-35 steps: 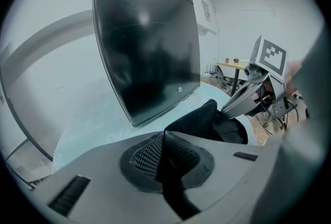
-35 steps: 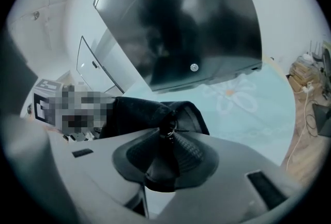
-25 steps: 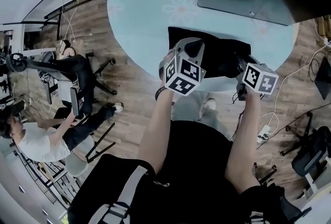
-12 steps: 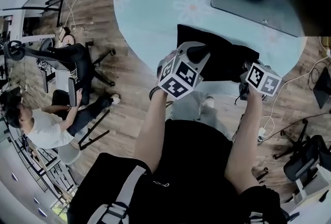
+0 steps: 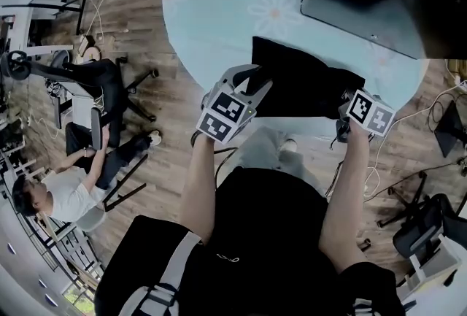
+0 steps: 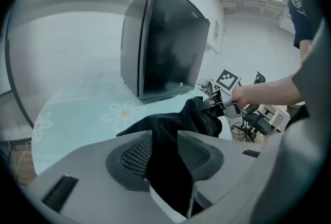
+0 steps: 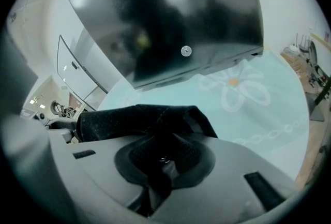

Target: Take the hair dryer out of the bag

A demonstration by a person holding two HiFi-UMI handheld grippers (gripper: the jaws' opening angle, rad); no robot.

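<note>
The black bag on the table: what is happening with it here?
A person works on the bag on the table with two hand-held claws. The right claw is shut on the bag's edge. The left claw has just been opening; the cloth lies loose between its jaws. No hair dryer shows yet.

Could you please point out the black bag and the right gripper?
black bag (image 5: 306,81), head view, middle of its cloth.
right gripper (image 7: 162,146), right gripper view, midway between its fingertips, shut on the black bag.
</note>
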